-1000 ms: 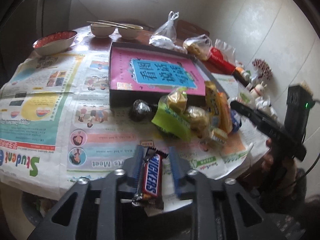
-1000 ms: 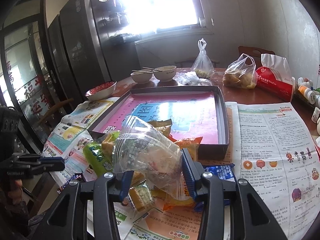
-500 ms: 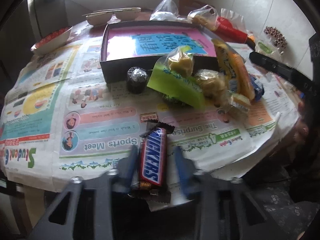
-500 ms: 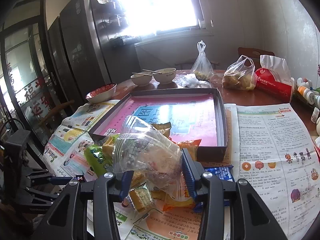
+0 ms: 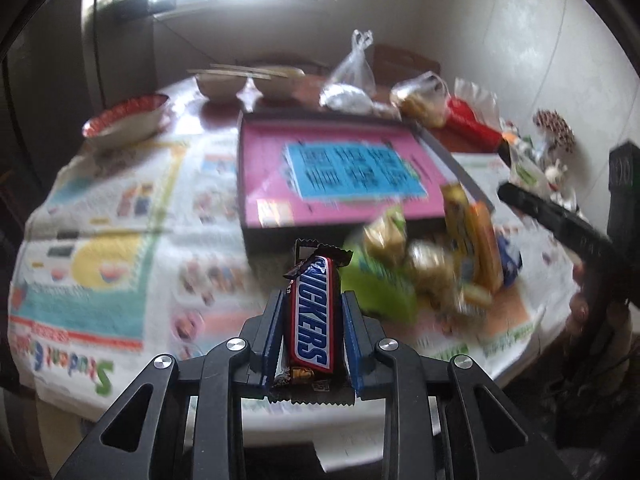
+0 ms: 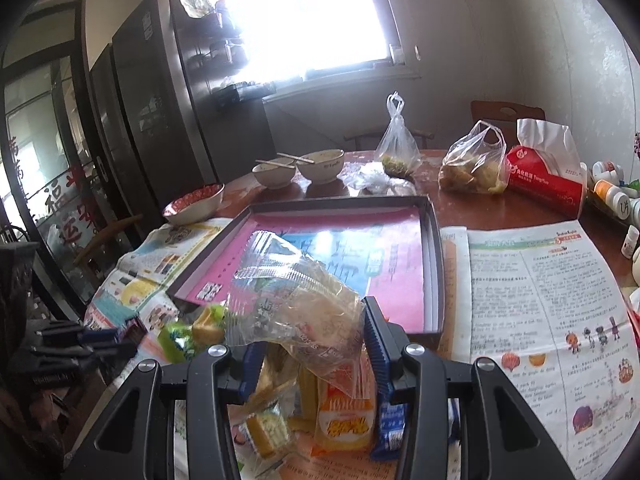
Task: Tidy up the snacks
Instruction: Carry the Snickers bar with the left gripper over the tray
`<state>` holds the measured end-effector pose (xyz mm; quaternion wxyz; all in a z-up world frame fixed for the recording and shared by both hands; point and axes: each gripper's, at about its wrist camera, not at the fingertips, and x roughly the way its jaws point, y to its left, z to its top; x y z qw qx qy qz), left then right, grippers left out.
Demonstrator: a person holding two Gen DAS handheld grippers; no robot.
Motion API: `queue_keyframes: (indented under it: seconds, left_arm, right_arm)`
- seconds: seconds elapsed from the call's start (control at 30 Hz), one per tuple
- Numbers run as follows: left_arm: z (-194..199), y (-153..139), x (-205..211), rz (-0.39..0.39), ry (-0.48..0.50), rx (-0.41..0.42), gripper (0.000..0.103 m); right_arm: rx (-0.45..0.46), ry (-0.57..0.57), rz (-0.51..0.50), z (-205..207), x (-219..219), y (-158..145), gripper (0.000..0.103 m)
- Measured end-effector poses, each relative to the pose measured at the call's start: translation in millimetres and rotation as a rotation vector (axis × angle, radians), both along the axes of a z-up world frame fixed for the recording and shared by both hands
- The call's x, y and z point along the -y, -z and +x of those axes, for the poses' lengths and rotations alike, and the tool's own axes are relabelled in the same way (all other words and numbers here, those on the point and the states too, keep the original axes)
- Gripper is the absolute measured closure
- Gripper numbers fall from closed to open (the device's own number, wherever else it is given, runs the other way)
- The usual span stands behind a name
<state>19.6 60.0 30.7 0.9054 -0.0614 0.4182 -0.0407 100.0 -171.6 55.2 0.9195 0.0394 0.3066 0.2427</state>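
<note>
My left gripper [image 5: 311, 304] is shut on a Snickers bar [image 5: 314, 314], which stands lengthwise between the blue pads, lifted off the newspaper. Beyond it lies the dark shallow box [image 5: 256, 236] with a pink and blue sheet inside. A heap of wrapped snacks [image 5: 432, 264] sits by the box's near right corner. In the right wrist view my right gripper [image 6: 310, 344] is shut on a clear plastic snack bag [image 6: 296, 304], held above that heap [image 6: 344, 420] in front of the box [image 6: 434, 264]. The left gripper [image 6: 100, 340] shows at the left edge.
Newspaper [image 5: 92, 216] covers the near table. A red-patterned bowl [image 5: 126, 120], two bowls with chopsticks [image 5: 244, 78], tied plastic bags [image 6: 472, 164], a red tissue pack [image 6: 548, 176] and small bottles [image 6: 612, 196] stand at the back and right. A dark fridge [image 6: 152, 92] stands left.
The left gripper closed on the Snickers bar and lifted it off the newspaper toward the box. The right gripper kept still with the clear bag.
</note>
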Motion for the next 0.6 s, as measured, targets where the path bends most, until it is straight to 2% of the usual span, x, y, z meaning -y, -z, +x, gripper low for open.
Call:
queue_keyframes:
  seconds: [0.27,0.6]
  left_arm:
    - [41,-15,-15,-0.036,-0.034,0.046,0.074]
    - [97,-12,-14,-0.060,-0.047,0.055,0.074]
  right_arm:
    - [0.005,0.033,0.009,25,4,-9,0.058]
    - [-0.032,0.064,0.005,61,7,-1,0.058]
